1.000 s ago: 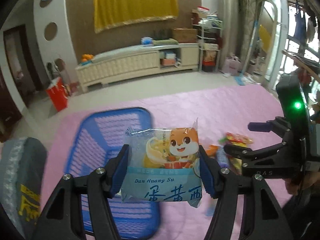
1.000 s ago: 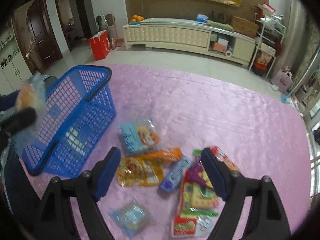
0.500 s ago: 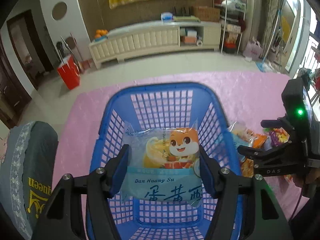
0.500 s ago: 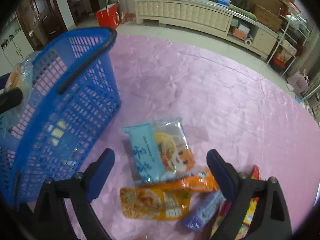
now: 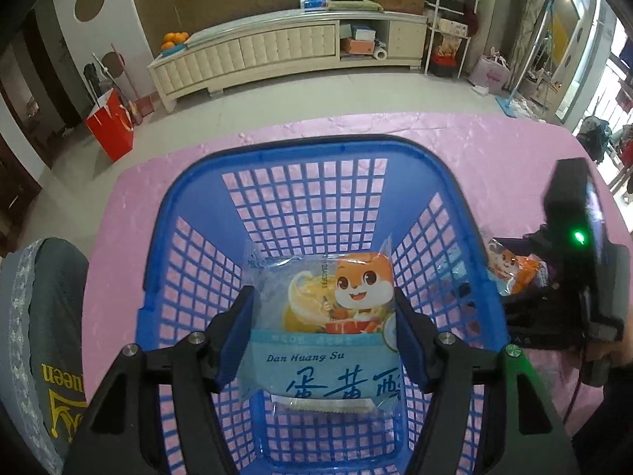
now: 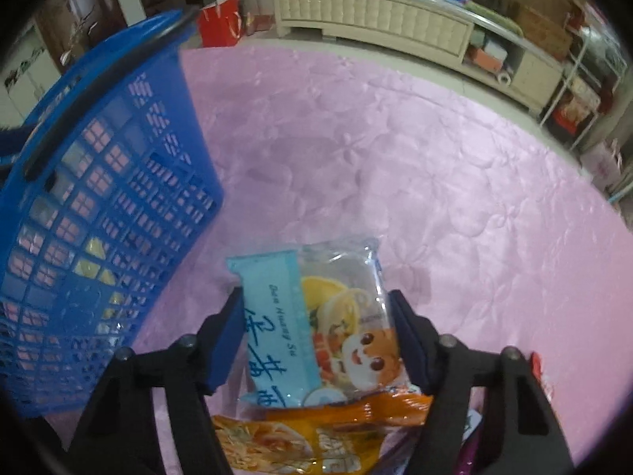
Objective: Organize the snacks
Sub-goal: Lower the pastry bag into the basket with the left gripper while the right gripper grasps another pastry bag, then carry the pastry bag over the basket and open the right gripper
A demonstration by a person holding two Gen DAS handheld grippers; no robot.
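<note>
My left gripper is shut on a light-blue snack packet with a cartoon squirrel and holds it over the open blue basket. A second, matching packet lies flat on the pink cloth, and my right gripper stands open around it, one finger on each side. An orange snack packet lies just below it, partly under the fingers. The basket's side wall is at the left of the right wrist view.
The pink cloth covers the table. More snack packets lie at the lower right edge. In the left wrist view the right gripper's body is to the right of the basket. A grey cushion is at the left.
My left gripper has carried its packet from beside the basket to above its inside. My right gripper has come down and forward until its fingers bracket the second squirrel packet.
</note>
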